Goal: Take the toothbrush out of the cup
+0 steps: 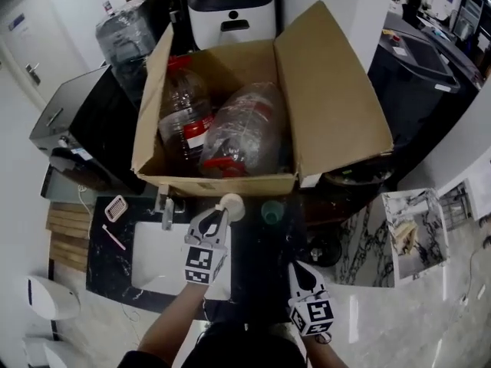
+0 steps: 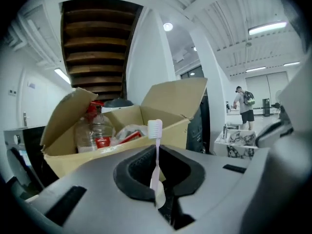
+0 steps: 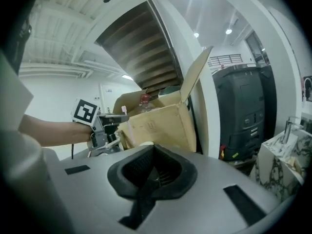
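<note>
My left claw [image 1: 218, 219] is clamped on the pink toothbrush [image 2: 156, 162], bristles up. My right claw [image 3: 153, 169] is closed with nothing in it. I think the cup [image 1: 233, 205] is that white thing by the left tip.

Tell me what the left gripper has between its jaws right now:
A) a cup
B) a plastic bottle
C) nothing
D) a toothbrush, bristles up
D: the left gripper view shows the left gripper shut on the handle of the toothbrush, whose white bristle head stands up in front of the cardboard box.
</note>
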The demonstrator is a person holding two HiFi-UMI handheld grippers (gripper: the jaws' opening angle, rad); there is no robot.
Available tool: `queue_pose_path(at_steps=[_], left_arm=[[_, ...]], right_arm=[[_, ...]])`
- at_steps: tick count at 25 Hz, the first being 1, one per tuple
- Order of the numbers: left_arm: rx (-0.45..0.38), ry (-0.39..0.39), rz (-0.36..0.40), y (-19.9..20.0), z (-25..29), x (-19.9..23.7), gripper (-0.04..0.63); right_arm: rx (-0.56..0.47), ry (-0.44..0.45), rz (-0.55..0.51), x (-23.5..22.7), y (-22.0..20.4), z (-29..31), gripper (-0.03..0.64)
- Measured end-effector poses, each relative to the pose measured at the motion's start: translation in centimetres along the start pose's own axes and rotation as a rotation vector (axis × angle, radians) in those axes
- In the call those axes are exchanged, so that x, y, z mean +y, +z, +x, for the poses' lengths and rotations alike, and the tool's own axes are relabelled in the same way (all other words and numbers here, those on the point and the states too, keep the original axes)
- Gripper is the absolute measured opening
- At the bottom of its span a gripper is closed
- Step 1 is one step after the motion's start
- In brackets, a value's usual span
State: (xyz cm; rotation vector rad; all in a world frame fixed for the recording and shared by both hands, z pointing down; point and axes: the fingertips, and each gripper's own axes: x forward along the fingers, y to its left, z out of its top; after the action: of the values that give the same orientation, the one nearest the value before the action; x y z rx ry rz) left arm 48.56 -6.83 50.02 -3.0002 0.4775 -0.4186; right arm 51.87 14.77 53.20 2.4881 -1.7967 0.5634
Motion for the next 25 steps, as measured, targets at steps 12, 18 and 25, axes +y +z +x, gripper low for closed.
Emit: queue_pose_path(at_steps=[12,18,25], left_arm=[[-0.063,0.205,-0.179,0.1,-14.9,4.2,0.040],[-0.074,0.285,-0.255,-3.1,-22.1,6.2,0.041],[-0.071,0.348,-0.340,-8.3,-32.3,8.5,0.041]], right_arm=[[0.077,0.222,-0.051,5.8,-3.0,2.6,0.012],[0.063,0.296,-0.136,12.1,-1.9,3.6,0.012],[0.075,0.456,-0.232,26.6,-2.6,3.8,0.012]])
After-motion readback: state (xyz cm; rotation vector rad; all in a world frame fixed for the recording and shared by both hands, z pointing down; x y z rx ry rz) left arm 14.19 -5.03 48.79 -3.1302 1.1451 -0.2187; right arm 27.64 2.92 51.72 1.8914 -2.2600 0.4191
